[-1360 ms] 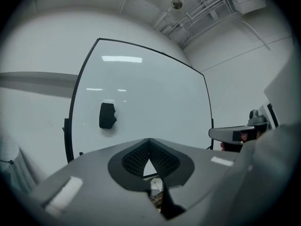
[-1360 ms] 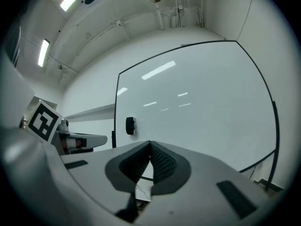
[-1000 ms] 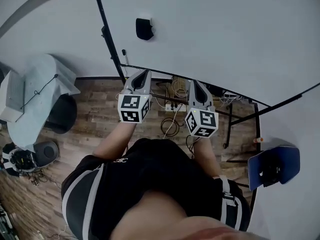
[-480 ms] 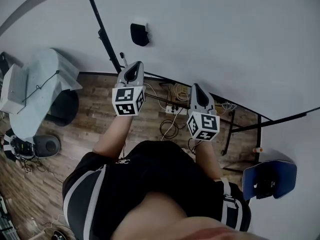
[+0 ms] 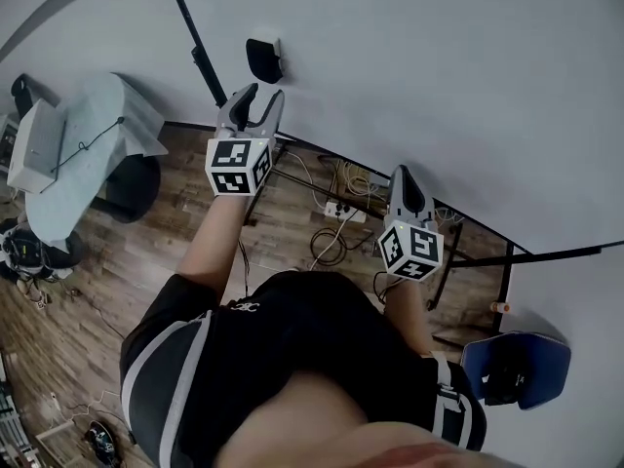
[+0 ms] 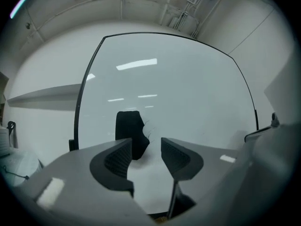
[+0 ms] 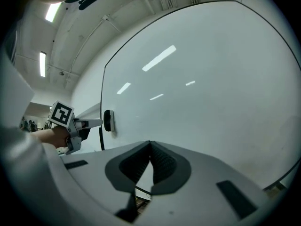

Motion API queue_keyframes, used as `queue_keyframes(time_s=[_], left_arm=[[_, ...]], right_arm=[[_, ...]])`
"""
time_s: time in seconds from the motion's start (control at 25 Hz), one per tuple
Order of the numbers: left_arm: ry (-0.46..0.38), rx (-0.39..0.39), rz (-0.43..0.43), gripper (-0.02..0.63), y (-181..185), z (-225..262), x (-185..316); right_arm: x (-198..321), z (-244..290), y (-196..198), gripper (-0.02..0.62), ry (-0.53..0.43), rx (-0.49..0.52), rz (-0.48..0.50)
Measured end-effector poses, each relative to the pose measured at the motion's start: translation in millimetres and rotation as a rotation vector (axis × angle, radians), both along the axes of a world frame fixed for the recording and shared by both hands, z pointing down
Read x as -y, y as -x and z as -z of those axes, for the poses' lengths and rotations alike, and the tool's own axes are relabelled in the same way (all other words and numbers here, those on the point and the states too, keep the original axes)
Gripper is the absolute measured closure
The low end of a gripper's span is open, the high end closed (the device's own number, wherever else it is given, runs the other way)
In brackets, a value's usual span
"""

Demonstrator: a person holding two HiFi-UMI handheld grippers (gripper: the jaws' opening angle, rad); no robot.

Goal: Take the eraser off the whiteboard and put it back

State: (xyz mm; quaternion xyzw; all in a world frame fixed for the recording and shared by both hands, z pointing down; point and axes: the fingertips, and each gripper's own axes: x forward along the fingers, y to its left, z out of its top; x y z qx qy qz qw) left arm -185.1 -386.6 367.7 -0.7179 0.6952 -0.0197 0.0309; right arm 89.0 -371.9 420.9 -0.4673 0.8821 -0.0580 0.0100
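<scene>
Left gripper view: my left claw (image 6: 146, 149) is opening, with nothing between its jaws yet, and it is aimed at the black eraser (image 6: 130, 134) just ahead, stuck on the whiteboard (image 6: 188, 88). My right claw (image 7: 150, 158) hangs closed and empty, well aside. By my judgement nothing is done yet: grasping, lifting off and replacing all remain.

Glossy whiteboard (image 6: 188, 93) bears a matt black eraser (image 6: 129, 132).

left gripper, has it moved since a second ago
Yes: the left gripper has neared the eraser on the whiteboard, jaws opening, nothing between them.
</scene>
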Motion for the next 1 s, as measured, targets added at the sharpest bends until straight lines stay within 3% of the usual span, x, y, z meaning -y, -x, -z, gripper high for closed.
queue_keyframes(time_s=[0.16, 0.36, 0.52, 0.88, 1.0], left_arm=[[-0.023, -0.044, 0.055, 0.385, 18.7, 12.2, 6.6], [-0.013, -0.005, 0.065, 0.337, 31.7, 23.9, 25.4], [-0.006, 0.068, 0.096, 0.328, 38.2, 30.5, 36.1], [0.063, 0.011, 0.057, 0.330, 45.4, 16.6, 56.6], [0.072, 0.001, 0.047, 0.368, 44.3, 14.1, 57.9]], right_arm=[[-0.3, 3.2, -5.2, 0.591, -0.015, -0.013, 0.006], [-5.1, -1.5, -7.6, 0.590, -0.004, -0.018, 0.006], [-11.0, 0.0, -13.6, 0.590, -0.003, -0.015, -0.004], [-23.3, -1.1, -26.9, 0.591, -0.006, -0.025, -0.055], [-27.3, -2.8, -30.6, 0.589, -0.003, -0.027, -0.068]])
